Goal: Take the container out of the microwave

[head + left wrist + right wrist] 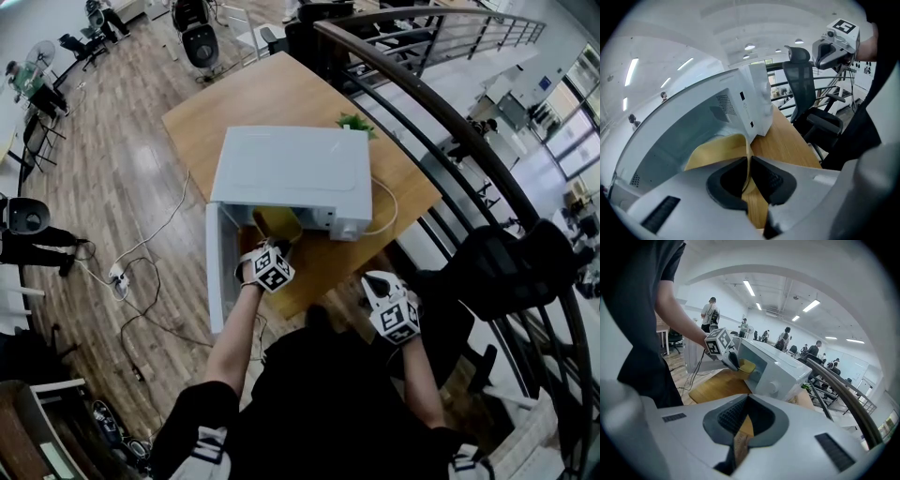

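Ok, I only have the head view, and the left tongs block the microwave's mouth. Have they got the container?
Observer: Yes. In the left gripper view the left tongs are shut on the thin rim of the yellow container.
Operator: Is it out of the microwave yet?
Observer: Not fully. The left gripper view shows its far part inside the cavity, with the gripped edge at the opening.
Operator: And the other side?
Observer: The right gripper view shows the right tongs shut with nothing between them, held back from the microwave.
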`<state>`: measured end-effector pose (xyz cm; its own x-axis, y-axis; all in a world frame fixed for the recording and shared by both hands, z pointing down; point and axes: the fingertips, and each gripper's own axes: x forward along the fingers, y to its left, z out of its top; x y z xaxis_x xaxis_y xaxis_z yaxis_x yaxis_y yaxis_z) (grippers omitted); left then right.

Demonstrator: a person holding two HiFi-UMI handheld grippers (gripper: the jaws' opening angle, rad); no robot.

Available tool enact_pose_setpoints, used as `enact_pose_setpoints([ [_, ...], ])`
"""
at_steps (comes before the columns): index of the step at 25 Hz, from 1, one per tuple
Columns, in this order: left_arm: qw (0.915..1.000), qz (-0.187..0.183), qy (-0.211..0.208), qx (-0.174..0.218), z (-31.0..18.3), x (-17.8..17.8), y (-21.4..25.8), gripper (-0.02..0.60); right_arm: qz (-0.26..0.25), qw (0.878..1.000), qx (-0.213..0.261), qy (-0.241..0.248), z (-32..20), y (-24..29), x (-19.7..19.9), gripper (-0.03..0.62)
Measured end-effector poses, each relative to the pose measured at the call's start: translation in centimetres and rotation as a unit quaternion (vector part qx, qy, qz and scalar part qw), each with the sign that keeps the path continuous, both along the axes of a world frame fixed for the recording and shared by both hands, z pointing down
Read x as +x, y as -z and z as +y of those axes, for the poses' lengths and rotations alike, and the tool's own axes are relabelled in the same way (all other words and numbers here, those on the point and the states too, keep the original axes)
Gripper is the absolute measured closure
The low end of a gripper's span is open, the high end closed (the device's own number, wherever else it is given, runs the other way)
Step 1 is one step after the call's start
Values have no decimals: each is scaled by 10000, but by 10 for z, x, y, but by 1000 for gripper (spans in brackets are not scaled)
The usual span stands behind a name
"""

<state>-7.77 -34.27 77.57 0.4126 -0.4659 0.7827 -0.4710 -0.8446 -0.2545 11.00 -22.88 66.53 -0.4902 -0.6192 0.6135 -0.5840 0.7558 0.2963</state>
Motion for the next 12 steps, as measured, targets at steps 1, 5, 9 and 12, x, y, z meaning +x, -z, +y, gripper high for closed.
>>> enact_pose_setpoints([
  [1,10000,-2,11,-2,3,-1,1,554,-27,10000,9,15,3,2,-1,594],
  [5,10000,-20,74,12,16,-3,5,554,-57,10000,53,53,14,12,-1,594],
  [9,9999,-26,104,34,31,2,11,554,-90,9999,77,58,24,13,6,594],
  [12,9999,-41,124,35,45,4,14,554,-178,9998,43,104,34,16,8,595],
])
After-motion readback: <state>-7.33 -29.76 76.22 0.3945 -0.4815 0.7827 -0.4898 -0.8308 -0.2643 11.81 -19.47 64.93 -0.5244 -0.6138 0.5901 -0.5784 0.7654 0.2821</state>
